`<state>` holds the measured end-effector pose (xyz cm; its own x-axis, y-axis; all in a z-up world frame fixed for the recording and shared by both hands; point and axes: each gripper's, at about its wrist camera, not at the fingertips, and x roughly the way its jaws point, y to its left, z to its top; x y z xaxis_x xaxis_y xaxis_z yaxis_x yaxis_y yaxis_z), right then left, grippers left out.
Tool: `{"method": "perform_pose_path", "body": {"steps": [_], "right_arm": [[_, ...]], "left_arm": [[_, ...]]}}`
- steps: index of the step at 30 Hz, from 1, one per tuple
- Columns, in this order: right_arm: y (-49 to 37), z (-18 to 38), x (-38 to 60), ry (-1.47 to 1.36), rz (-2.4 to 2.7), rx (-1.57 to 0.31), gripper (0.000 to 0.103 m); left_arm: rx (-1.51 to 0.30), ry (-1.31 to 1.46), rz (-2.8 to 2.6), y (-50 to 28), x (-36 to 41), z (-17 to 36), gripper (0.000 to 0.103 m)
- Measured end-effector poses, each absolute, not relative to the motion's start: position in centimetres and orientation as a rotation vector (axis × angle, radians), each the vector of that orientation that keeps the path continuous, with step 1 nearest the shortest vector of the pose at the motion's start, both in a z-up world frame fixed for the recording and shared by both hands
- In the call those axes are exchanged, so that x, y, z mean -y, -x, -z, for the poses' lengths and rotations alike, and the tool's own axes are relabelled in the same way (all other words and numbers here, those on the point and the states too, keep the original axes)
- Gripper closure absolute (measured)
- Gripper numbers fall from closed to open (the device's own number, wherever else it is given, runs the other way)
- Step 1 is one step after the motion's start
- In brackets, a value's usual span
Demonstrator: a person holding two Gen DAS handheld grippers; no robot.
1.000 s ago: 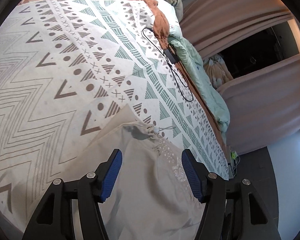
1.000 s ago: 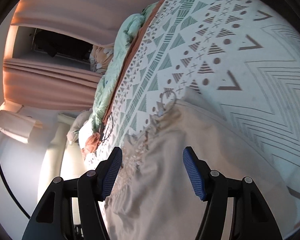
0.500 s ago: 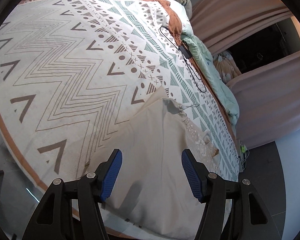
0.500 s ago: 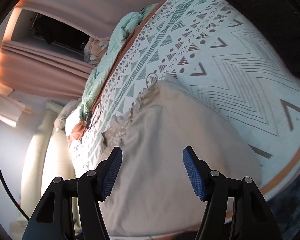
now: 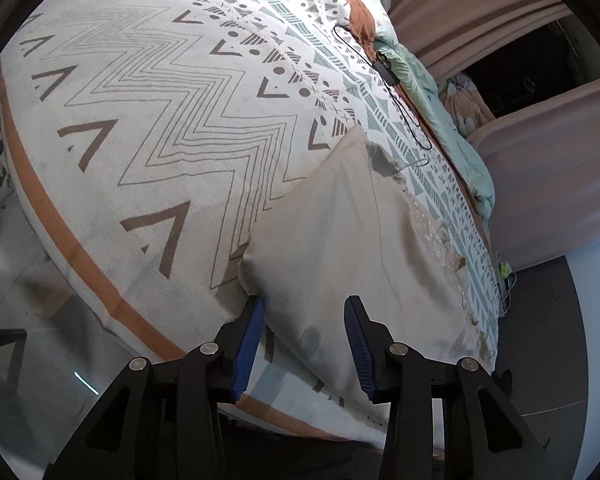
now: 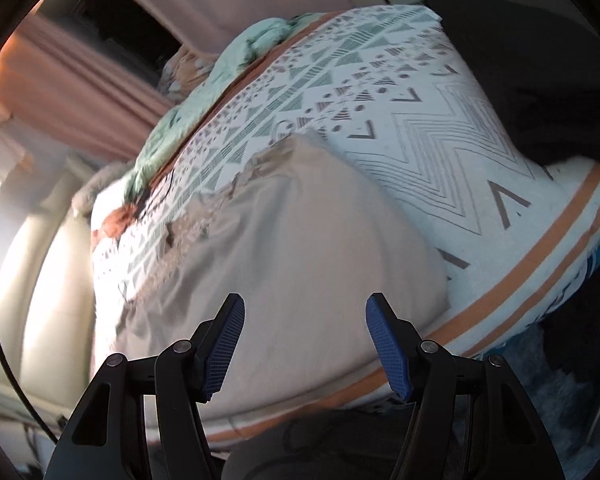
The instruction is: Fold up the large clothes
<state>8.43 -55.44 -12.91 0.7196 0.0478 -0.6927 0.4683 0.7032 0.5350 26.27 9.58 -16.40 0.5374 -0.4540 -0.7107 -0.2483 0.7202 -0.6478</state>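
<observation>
Beige garment, soft and wrinkled, lies between the closing left gripper; right gripper spread.

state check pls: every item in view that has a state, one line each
beige garment: lying flat on the bed, partly folded, drawstring end away from the cameras
left tongs: jaws closing, near corner of the garment between them, pads not yet pressing
right tongs: open, above the garment, holding nothing
patterned bedspread: spread flat under the garment
mint quilt: bunched along the far side
black cable: loose on the bedspread
</observation>
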Motion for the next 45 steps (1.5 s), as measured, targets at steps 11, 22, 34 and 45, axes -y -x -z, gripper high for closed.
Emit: {"method": "perform_pose_path", "body": {"steps": [11,22,34,45], "right_arm": [[-14.0,12.6,44.8,-0.465,0.078,-0.89,0.039],[-19.8,16.1,36.1,-0.27,0.022,-1.038,0.041],[-26.8,19.6,31.8,-0.055,0.035,-1.155,0.057],[-36.0,19.5,34.1,-0.123,0.066,-1.159,0.076]], "left_arm": [[-1.045,0.862,0.143,-25.9,-10.8,18.9,0.078],[-1.048,0.906,0.155,-26.1,-11.2,20.0,0.078],[-1.054,0.946,0.182,-26.5,-12.0,20.1,0.077],[-1.062,0.982,0.17,-26.4,-12.2,20.4,0.077]]}}
